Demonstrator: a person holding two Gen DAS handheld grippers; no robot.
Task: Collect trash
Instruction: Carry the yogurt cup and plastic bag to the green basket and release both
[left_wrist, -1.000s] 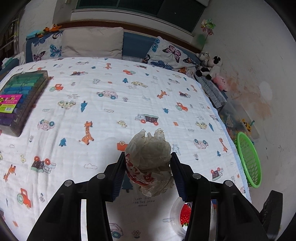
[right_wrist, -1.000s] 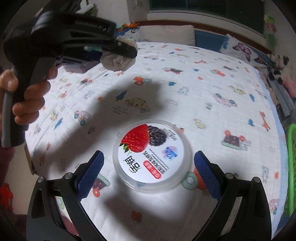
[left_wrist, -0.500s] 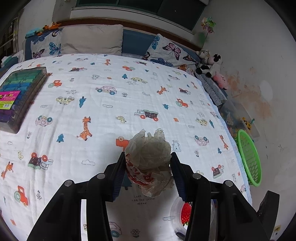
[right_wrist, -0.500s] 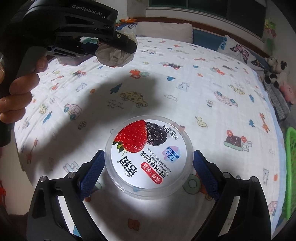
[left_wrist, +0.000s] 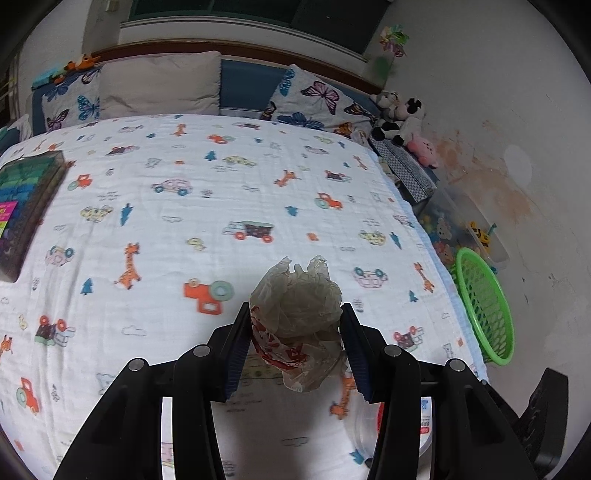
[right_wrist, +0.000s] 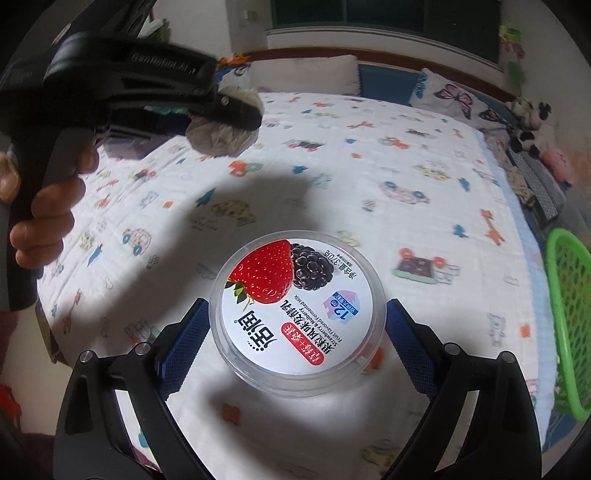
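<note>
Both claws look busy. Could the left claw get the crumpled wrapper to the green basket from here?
Probably yes: the left claw holds the wrapper above the bed, and nothing stands between it and the green basket beside the bed.

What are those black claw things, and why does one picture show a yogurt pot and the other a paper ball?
They are tongs that a person holds, one in each hand, each with a little camera looking along it. The left tongs squeeze a crumpled paper wrapper. The right tongs have a yogurt tub between their blue pads, which sit at its sides. Both are over a bed with a cartoon-print sheet. A box of coloured blocks lies on it, and a green basket sits beside it.
</note>
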